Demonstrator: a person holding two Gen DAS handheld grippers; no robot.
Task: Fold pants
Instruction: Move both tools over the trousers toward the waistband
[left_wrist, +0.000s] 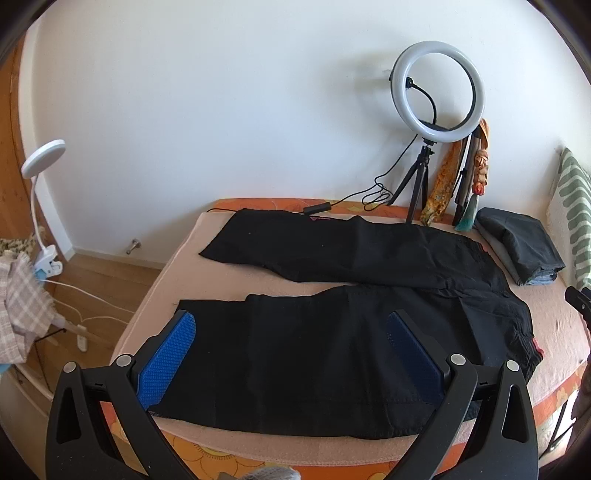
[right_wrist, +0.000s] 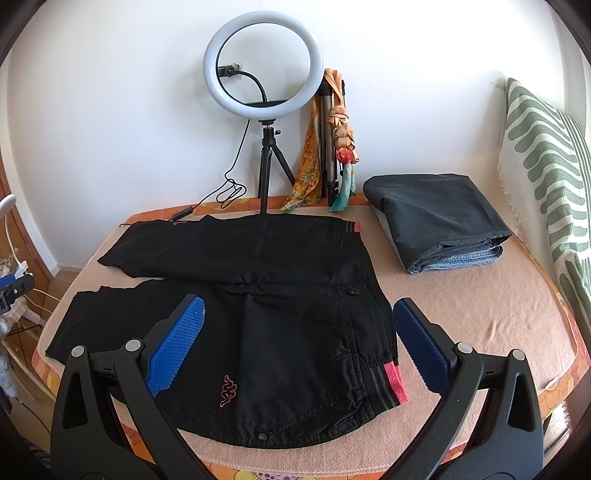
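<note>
- Black track pants (right_wrist: 258, 295) lie flat, legs splayed, just ahead of both tools.
- Left gripper (left_wrist: 291, 354) and right gripper (right_wrist: 299, 343): wide, empty.
- Fabric likely light, limp, slippery; pinch hem and waistband (right_wrist: 384, 384).

1. The black pants (right_wrist: 280, 295) are a matt woven cloth, lightly creased, with a stitched pink logo (right_wrist: 228, 390) and a ribbed waistband (right_wrist: 384, 384).
2. The peach blanket (right_wrist: 461, 314) under them looks soft and faintly fuzzy.
3. The left gripper (left_wrist: 290, 350) and right gripper (right_wrist: 299, 347) have matt black plastic arms, shiny metal pivot pins and blue, finely ridged rubbery pads (right_wrist: 177, 347).
4. The ring light (right_wrist: 263, 61) is smooth frosted plastic on a black tripod (right_wrist: 267, 170).
5. The floor (left_wrist: 107, 280) is pale, smooth wood.
6. The folded stack (right_wrist: 439, 225) is dull grey cloth over denim.
</note>
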